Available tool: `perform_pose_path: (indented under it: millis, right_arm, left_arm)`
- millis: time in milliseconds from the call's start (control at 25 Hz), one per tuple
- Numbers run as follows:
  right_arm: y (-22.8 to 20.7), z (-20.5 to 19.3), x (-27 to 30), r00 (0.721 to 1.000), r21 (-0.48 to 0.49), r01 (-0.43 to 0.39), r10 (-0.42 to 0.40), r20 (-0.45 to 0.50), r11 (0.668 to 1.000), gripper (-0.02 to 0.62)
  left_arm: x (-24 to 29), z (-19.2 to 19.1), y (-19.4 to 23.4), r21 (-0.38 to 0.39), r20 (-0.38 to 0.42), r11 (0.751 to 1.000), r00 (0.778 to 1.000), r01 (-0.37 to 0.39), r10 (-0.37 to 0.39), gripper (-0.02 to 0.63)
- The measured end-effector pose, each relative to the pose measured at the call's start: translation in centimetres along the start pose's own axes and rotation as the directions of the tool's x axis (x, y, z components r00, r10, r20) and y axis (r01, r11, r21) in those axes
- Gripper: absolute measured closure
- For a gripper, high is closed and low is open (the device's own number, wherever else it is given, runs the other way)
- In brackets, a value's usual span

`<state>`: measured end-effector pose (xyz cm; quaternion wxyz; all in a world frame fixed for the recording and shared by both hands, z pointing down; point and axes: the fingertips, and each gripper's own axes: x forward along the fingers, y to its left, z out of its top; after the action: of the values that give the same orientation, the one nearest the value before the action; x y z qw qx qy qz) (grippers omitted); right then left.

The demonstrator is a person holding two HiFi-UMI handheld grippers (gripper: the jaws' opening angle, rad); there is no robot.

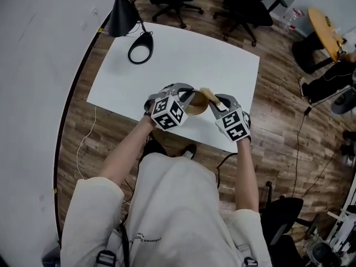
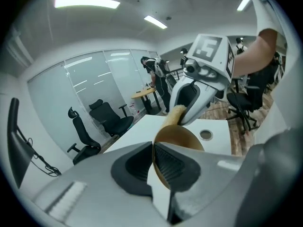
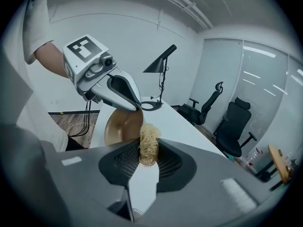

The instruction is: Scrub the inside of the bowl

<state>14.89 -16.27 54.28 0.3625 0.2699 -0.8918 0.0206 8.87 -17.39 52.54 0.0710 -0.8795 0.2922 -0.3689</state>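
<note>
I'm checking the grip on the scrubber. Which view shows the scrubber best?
The right gripper view: the tan fibrous scrubber sits large and centred, pinched between the jaws of the right gripper, beside the bowl. The left gripper view shows only its end; the head view a small sliver.

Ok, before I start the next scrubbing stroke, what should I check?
1. Left gripper clamped on the bowl rim: ok.
2. Right gripper shut on the scrubber: ok.
3. Bowl's opening turned toward the scrubber: ok.
4. Scrubber pressed against the inner wall: cannot tell; it sits at the rim.
5. Lamp base on the table well away from both grippers: ok.
</note>
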Motion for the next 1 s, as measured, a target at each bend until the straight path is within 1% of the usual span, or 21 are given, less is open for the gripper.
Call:
perform_pose_path:
  millis: [120,240,400,440,480,520,560,600,640,680,720,800,840,920,960,1000]
  right_arm:
    - [-0.6,0.1,-0.4,1.000,0.036,0.002,-0.003,0.025,0.999,0.486]
    - [-0.9,-0.4,-0.5,1.000,0.070,-0.006,0.004,0.030,0.998,0.486]
    - [-0.9,-1.8,-0.6,0.999,0.102,-0.003,0.000,0.035,0.995,0.486]
    - [-0.9,-1.9,-0.6,0.999,0.114,0.003,-0.008,0.040,0.994,0.486]
    - [-0.9,-1.9,-0.6,0.999,0.132,0.011,-0.017,0.046,0.991,0.486]
    - [-0.9,-1.9,-0.4,0.998,0.154,0.019,-0.028,0.052,0.988,0.486]
    - [-0.8,-1.8,-0.3,0.998,0.178,0.029,-0.039,0.056,0.984,0.486]
    - [-0.8,-1.7,-0.1,0.997,0.203,0.036,-0.049,0.060,0.979,0.486]
    - [-0.8,-1.6,0.0,0.996,0.226,0.042,-0.058,0.063,0.973,0.486]
    - [-0.7,-1.5,0.1,0.996,0.249,0.047,-0.065,0.067,0.967,0.486]
    - [-0.7,-1.4,0.2,0.995,0.271,0.052,-0.074,0.072,0.961,0.486]
    - [-0.5,-1.0,0.2,0.991,0.323,0.068,-0.102,0.088,0.944,0.486]
    - [-0.4,-0.8,0.3,0.988,0.353,0.074,-0.116,0.100,0.933,0.486]
    - [-0.1,-0.4,0.6,0.984,0.401,0.071,-0.130,0.121,0.913,0.486]
    - [0.2,-0.2,0.7,0.983,0.416,0.069,-0.133,0.127,0.907,0.486]
    - [0.5,0.0,0.9,0.982,0.425,0.066,-0.133,0.131,0.903,0.486]
  left_arm:
    - [-0.4,0.5,1.9,-0.099,0.043,0.995,0.999,-0.001,0.005,0.589]
    - [-0.8,0.7,3.5,-0.198,0.078,0.980,0.996,-0.019,0.035,0.591]
    - [-1.1,1.6,4.1,-0.276,0.101,0.959,0.990,-0.071,0.103,0.591]
    - [-1.0,1.6,4.3,-0.308,0.097,0.948,0.988,-0.084,0.119,0.591]
    - [-0.8,1.5,4.6,-0.352,0.093,0.931,0.987,-0.094,0.134,0.591]
    - [-0.8,1.3,4.9,-0.409,0.092,0.907,0.985,-0.100,0.150,0.590]
    - [-0.7,1.0,5.3,-0.473,0.091,0.875,0.982,-0.103,0.165,0.589]
    - [-0.7,0.6,5.8,-0.542,0.092,0.834,0.978,-0.106,0.185,0.589]
    - [-0.8,0.3,6.2,-0.615,0.096,0.781,0.973,-0.107,0.209,0.591]
    - [-0.7,-0.1,6.6,-0.691,0.102,0.715,0.966,-0.103,0.237,0.591]
    - [-0.7,-0.4,6.9,-0.763,0.105,0.640,0.958,-0.094,0.266,0.591]
    - [-0.4,-1.0,7.2,-0.868,0.108,0.492,0.942,-0.067,0.318,0.591]
    - [-0.3,-1.3,7.2,-0.907,0.114,0.419,0.934,-0.041,0.339,0.591]
    - [0.3,-1.6,6.8,-0.962,0.146,0.269,0.919,0.046,0.365,0.591]
    - [0.6,-1.5,6.4,-0.973,0.165,0.213,0.914,0.089,0.372,0.591]
    - [0.8,-1.2,6.2,-0.976,0.181,0.181,0.910,0.120,0.374,0.591]
